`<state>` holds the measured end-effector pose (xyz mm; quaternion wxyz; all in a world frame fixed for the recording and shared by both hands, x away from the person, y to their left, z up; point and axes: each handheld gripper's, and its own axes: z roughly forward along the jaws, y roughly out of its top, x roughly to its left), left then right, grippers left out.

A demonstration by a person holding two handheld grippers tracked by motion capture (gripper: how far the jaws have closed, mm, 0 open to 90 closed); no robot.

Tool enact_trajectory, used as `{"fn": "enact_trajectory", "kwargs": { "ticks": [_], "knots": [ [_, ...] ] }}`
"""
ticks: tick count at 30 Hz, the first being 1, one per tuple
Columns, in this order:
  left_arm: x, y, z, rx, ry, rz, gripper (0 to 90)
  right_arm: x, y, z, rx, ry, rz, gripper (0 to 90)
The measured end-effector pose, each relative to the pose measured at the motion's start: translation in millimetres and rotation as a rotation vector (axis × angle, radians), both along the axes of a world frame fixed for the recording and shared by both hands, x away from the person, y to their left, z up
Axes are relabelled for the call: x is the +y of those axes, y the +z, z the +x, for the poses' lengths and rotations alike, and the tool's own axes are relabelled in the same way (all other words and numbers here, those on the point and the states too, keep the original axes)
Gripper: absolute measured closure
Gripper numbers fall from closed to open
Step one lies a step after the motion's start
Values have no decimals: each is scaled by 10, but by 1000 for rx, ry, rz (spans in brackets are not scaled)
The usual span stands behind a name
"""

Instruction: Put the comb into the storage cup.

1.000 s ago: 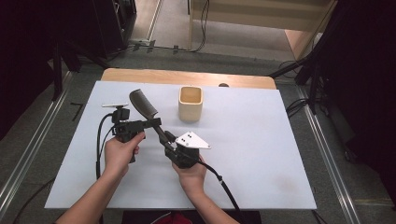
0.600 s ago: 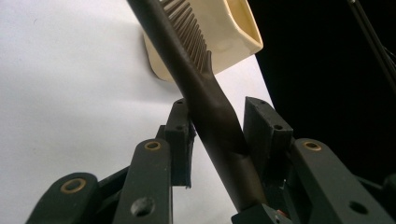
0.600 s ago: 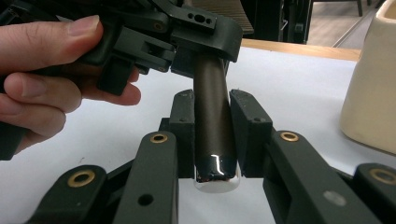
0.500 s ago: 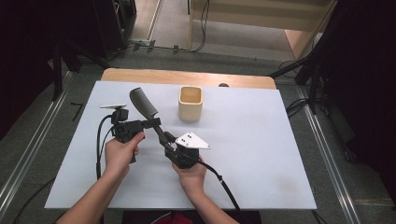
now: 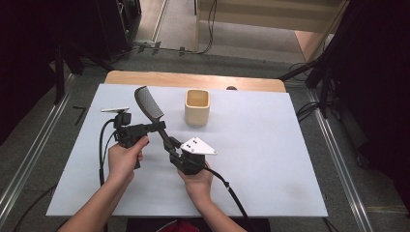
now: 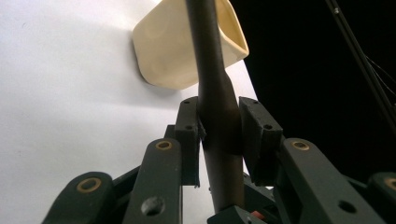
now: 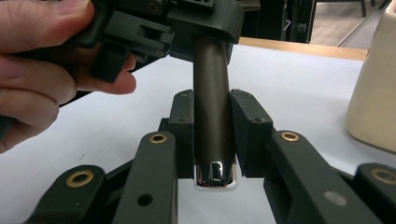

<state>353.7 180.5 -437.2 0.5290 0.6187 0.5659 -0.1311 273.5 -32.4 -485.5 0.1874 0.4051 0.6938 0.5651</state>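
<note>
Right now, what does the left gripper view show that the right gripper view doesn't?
Left gripper view alone: the open top of the cream cup, with the left hand-held gripper clamped on the comb where its handle widens. Right gripper view alone: the handle's chrome end cap, the person's fingers, and the right hand-held gripper. Both: comb handle, cup, white table.

A cream sq. cup [image 5: 197,107] is seen upright on the white surface [image 5: 270,159], toward its far middle. A wooden edge [image 5: 193,79] is shown along the far side of the white sheet. Black cables [image 5: 209,29] are laid on the grey floor [image 5: 43,145] beyond. A metal rail [image 5: 29,164] is seen at left, another at right.
</note>
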Motion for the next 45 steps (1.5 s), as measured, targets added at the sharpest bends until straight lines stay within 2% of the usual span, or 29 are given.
{"fn": "enact_trajectory", "kwargs": {
  "ticks": [6, 8, 10, 12, 17, 22, 24, 25, 27, 30, 33, 35, 39, 41, 45],
  "knots": [
    [14, -4, -1, 0, -7, -30, 730, 3, 2, 3, -18, 4, -22, 691],
    [13, 5, -6, -6, -10, -27, 732, 9, 7, 0, -24, 5, -30, 683],
    [11, 14, -8, -9, -14, -28, 733, 18, 15, 5, -21, 5, -29, 626],
    [10, 24, -11, -20, -16, -7, 733, 32, 22, 18, -13, 4, -36, 528],
    [12, 48, -14, -49, -7, 32, 733, 64, 28, 28, -10, 2, -73, 379],
    [11, 72, -19, -79, -6, 79, 733, 54, 32, 27, 0, 12, -99, 319],
    [-1, 89, -25, -99, -3, 116, 733, 40, 40, 30, 5, 26, -109, 302],
    [-7, 97, -27, -114, -9, 142, 734, 35, 44, 33, 17, 35, -108, 284],
    [-18, 113, -33, -124, -7, 156, 733, 16, 46, 39, 37, 60, -105, 247],
    [-27, 127, -37, -144, -9, 187, 733, -3, 54, 38, 54, 78, -119, 240],
    [-25, 139, -39, -154, -8, 203, 733, -26, 73, 38, 75, 92, -108, 234],
    [-23, 146, -39, -163, -8, 214, 733, -38, 87, 38, 78, 91, -124, 233],
    [-5, 155, -34, -163, -7, 211, 733, -63, 99, 33, 83, 105, -167, 234],
    [2, 159, -34, -167, -5, 214, 733, -79, 99, 31, 71, 114, -208, 234],
    [9, 165, -33, -173, -1, 223, 733, -100, 95, 29, 73, 131, -259, 234]
  ]
}}
